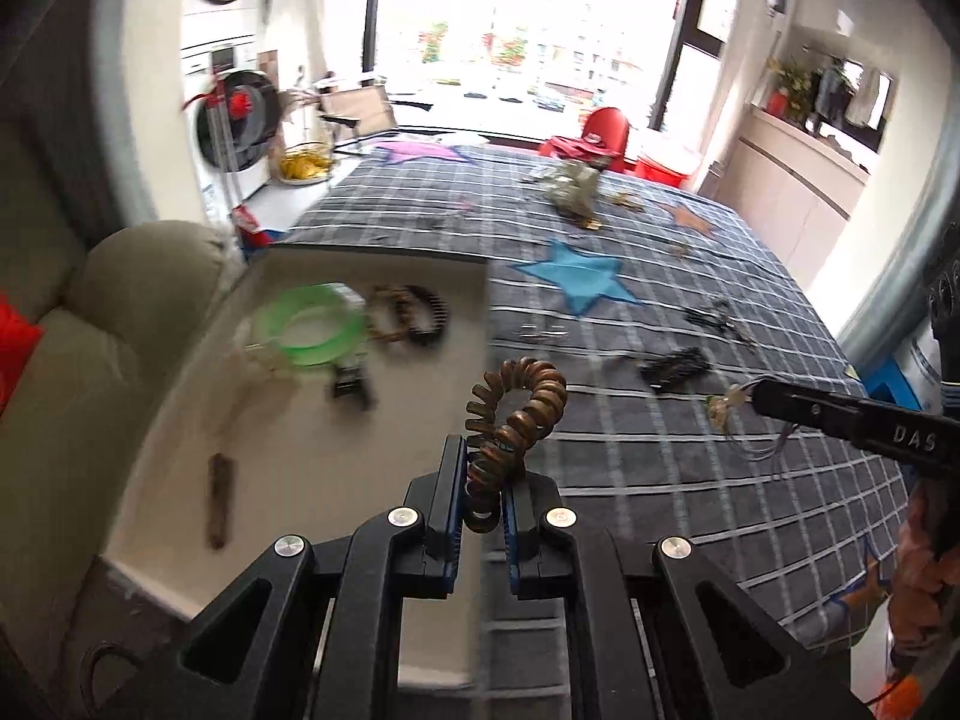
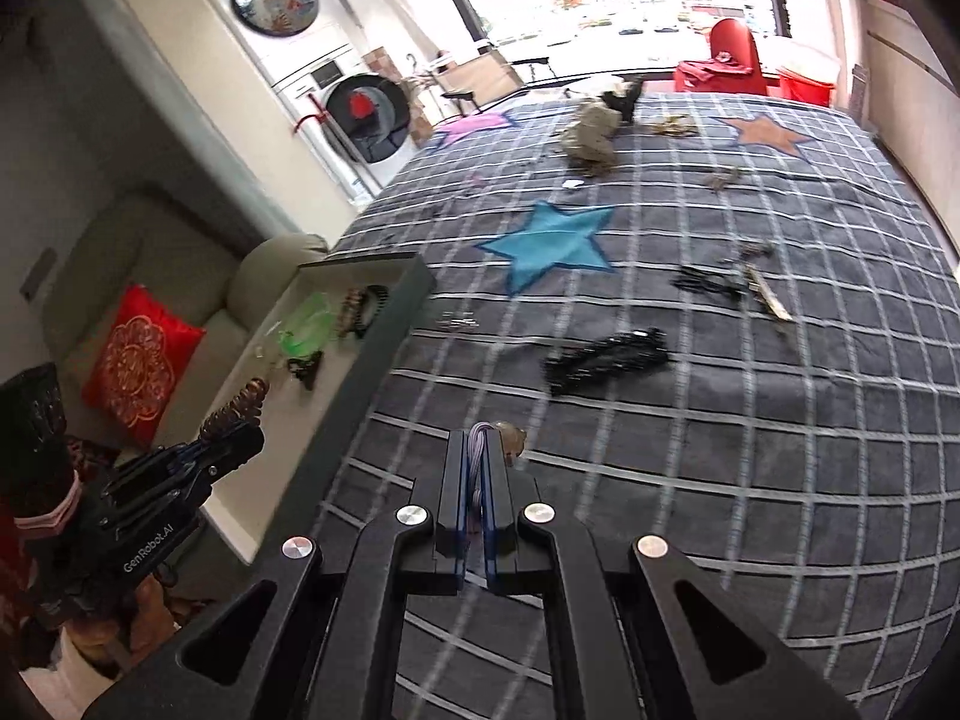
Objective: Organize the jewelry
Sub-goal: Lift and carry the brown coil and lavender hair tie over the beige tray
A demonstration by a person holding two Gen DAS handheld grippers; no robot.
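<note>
We hold a brown coiled bracelet (image 1: 516, 420) in the left tool (image 1: 483, 489), its jaws narrow and pinched on only the lower turns, so most of the coil stands free above the pads. It hangs over the right-hand edge of the tray (image 1: 288, 420), whose pale floor spreads toward nine o'clock in the left wrist view. The right tool (image 2: 477, 480) is fully closed on a thin bundle of lilac cords (image 2: 478, 450), with a small pale bead or charm (image 2: 513, 441) dangling at one o'clock of the tips, above the checked bedspread (image 2: 750, 420).

The risks we see: the springy coil may twist out of such a shallow pinch, or spring sideways on release and land outside the tray wall. The dangling charm may swing and snag on the bedspread or on the tray rim as we carry it over. Dropped carelessly, either piece could tangle with the green bangle (image 1: 309, 327) and dark beaded bracelets (image 1: 411, 315) already lying at the tray's far end.

Motion blur smears the tray contents; the small dark clip (image 1: 351, 387) and the brown stick-like piece (image 1: 219, 501) are hard to identify. How long the cords run behind the right pads is hidden. The far pieces on the bedspread are too small to name.
</note>
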